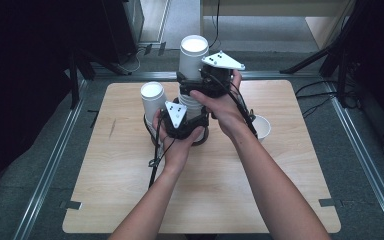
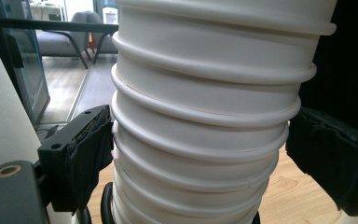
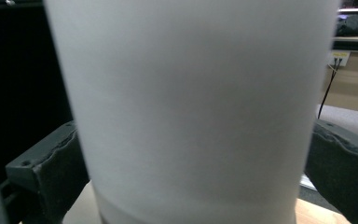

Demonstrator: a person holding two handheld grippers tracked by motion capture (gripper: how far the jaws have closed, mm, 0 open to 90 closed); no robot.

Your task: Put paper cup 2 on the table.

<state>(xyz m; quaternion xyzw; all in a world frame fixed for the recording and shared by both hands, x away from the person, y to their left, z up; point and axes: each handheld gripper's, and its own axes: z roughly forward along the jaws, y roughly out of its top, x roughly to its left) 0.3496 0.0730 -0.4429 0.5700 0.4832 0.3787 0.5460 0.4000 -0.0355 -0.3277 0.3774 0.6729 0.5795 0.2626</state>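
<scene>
Gripping the stack of white cups (image 1: 192, 102) low down, the left gripper (image 1: 182, 122) pinches its ribbed rims, forearm reaching from the near edge. Higher, the right gripper (image 1: 207, 80) clamps the top cup (image 1: 193, 56), wrist bent left, mid-table (image 1: 130, 200).

A lab: railed wooden table (image 1: 130, 200), tripod legs (image 1: 310, 62), floor cables (image 1: 320, 95).

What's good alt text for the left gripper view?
A tall stack of nested white paper cups, its rolled rims ringing it one above another, stands between the two black padded jaws of the left gripper. The left pad touches the stack; the right pad stands just beside it. Light wooden table below, a dim room with chairs behind.
</scene>
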